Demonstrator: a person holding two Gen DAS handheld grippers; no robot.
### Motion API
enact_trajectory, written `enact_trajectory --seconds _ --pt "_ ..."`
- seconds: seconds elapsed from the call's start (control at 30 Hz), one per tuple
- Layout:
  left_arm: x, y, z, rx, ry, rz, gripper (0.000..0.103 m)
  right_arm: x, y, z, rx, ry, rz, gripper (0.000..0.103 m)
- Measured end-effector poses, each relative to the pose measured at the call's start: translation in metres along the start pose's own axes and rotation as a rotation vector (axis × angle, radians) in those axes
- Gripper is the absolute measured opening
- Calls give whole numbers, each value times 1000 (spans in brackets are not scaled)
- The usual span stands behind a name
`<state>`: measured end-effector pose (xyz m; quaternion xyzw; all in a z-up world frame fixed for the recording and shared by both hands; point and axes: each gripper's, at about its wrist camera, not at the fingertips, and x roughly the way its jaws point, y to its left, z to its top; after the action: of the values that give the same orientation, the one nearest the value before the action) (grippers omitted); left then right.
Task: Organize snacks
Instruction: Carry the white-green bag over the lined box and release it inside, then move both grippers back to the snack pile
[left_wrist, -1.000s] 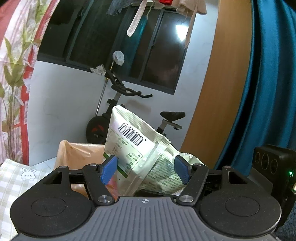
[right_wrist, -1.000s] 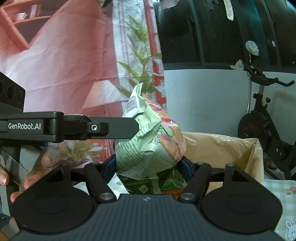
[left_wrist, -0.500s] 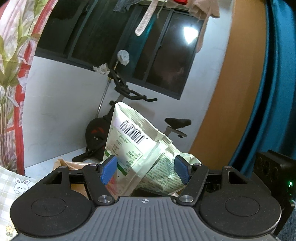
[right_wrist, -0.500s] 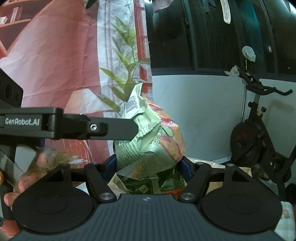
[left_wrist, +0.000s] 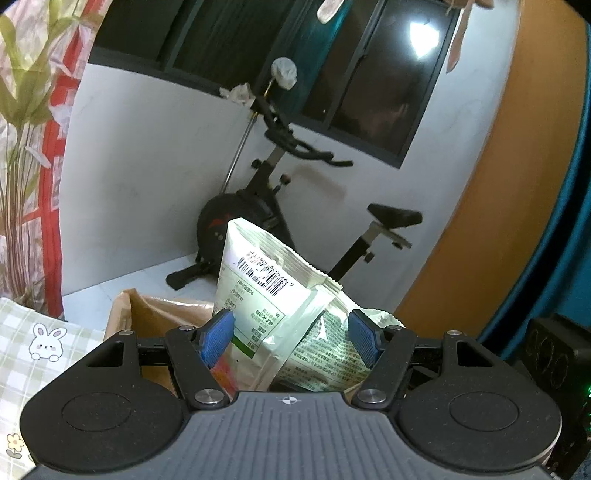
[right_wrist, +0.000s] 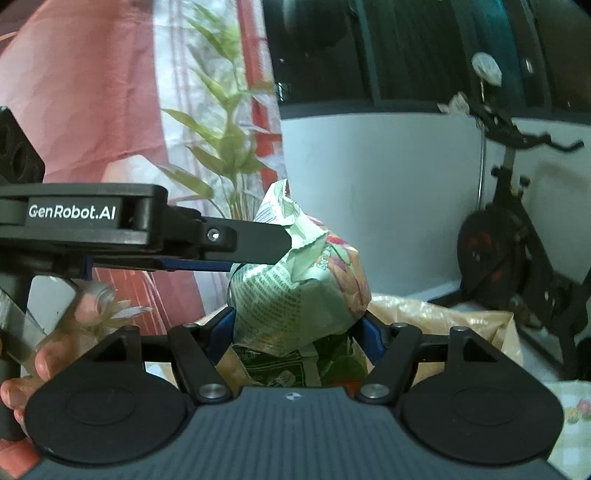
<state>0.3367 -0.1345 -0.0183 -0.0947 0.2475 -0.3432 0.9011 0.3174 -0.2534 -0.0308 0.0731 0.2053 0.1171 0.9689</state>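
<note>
Room: a white wall under dark windows fills the upper frame of both views, with an exercise bike (left_wrist: 273, 206) at centre and a leaf-print curtain (left_wrist: 29, 110) along the left edge of the left wrist view.
Surface: a checked cloth with a rabbit print (left_wrist: 44, 339) lies at lower left of the left wrist view.
Left jaws: the left gripper (left_wrist: 291, 338) stands fairly wide, its blue pads (left_wrist: 218, 338) pressing both sides of a white snack pouch (left_wrist: 258, 288) with a barcode, held upright at frame centre; a second pale green packet (left_wrist: 332, 354) sits against the right pad.
Right jaws: the right gripper (right_wrist: 299, 328) is also fairly wide, closed on a puffed green snack bag (right_wrist: 295, 288) at centre frame; a darker green packet (right_wrist: 280, 365) shows just beneath it.
Between the hands: in the right wrist view the left gripper's finger reaches in from the left edge and meets the crimped top of the green bag; a hand (right_wrist: 55, 332) is at lower left.
Container: a brown paper bag (left_wrist: 155, 314) stands open just behind the held snacks, lower centre in both views.
Progress: both snacks are picked up and carried, neither yet placed. How many are already sorted cannot be told.
Left to do: likely lower each pack into the paper bag and release.
</note>
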Motion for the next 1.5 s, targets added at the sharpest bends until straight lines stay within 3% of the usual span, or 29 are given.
enact_trajectory --seconds 0.13,0.27,0.4,0.7,1.0,1.3,1.4,1.5 --pt "13 8 7 -26 37 58 72 12 -12 -4 31 42 -16 71" --pt "1 20 8 -45 34 77 74 10 -24 -10 90 62 -71 78" --pt "-28 29 9 -25 10 118 74 -9 -31 -16 126 49 -74 78" --pt "-108 63 -2 -38 -24 272 74 -52 -9 -33 66 29 -36 78" --pt "-150 95 -47 -30 -26 447 74 -77 8 -59 69 -25 16 95" --pt "-128 98 -118 -116 22 496 74 -86 13 -107 53 -4 -60 98" --pt "-120 94 -134 -137 58 453 74 -90 13 -121 36 18 -90 98" --pt "-111 85 -136 -95 83 407 74 -95 9 -136 33 28 -97 98"
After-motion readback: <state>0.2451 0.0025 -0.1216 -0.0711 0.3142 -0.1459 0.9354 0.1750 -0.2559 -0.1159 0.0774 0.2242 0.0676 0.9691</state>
